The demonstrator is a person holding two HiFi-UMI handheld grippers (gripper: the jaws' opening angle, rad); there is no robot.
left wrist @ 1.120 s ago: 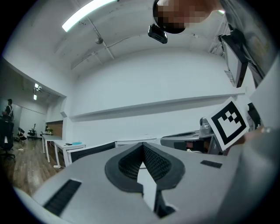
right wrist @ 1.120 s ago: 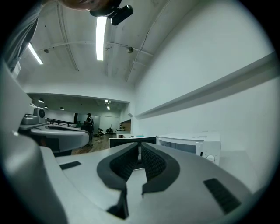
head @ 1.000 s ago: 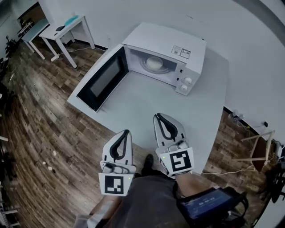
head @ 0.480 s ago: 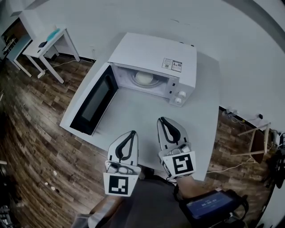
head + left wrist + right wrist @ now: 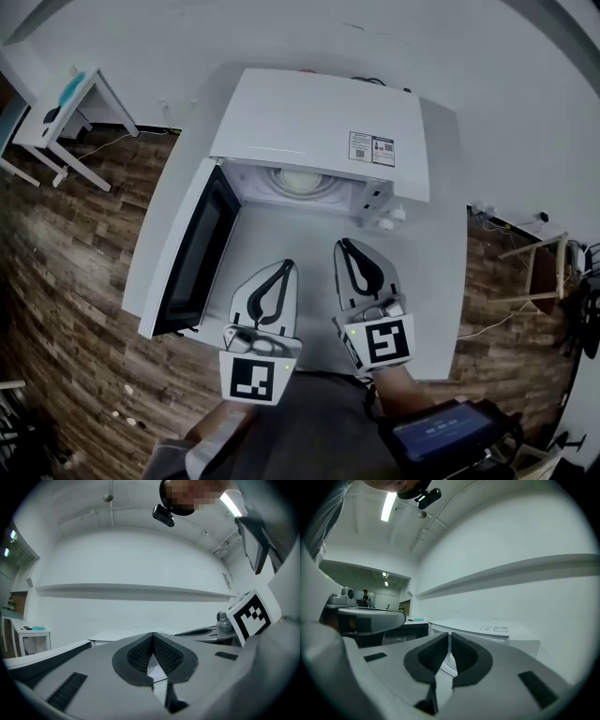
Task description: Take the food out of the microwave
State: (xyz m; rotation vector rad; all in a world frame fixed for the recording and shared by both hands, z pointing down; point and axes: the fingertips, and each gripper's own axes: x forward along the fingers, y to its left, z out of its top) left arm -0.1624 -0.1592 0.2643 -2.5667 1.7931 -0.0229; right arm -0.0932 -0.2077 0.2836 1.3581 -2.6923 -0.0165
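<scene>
Left gripper (image 5: pixel 287 267): held level over the near edge of the worktop (image 5: pixel 427 281); its fingers (image 5: pixel 136 656) are pressed together at the tips, with nothing between them.
Right gripper (image 5: pixel 344 247): just beside the left one and a little further forward; its fingers (image 5: pixel 429 657) are closed to a thin slit and hold nothing.
Door (image 5: pixel 192 248): swung fully open to the left, overhanging the worktop's left edge.
Microwave (image 5: pixel 319 122): white, at the back of the worktop, its mouth facing the grippers.
Food (image 5: pixel 298 180): a pale round piece in the middle of the cavity, on the turntable (image 5: pixel 323 185); whether a dish sits under it I cannot tell.
Handling: probably light and soft, perhaps warm; a hard pinch would likely dent it.
Hold: best taken low on opposite sides, or by a dish rim if there is one, with the fingers spread first.
Edges: the low cavity roof above, the panel with the knobs (image 5: pixel 386 220) to the right, the door to the left.
Open room: bare worktop in front of the mouth gives a straight way in and a place to set it down.
</scene>
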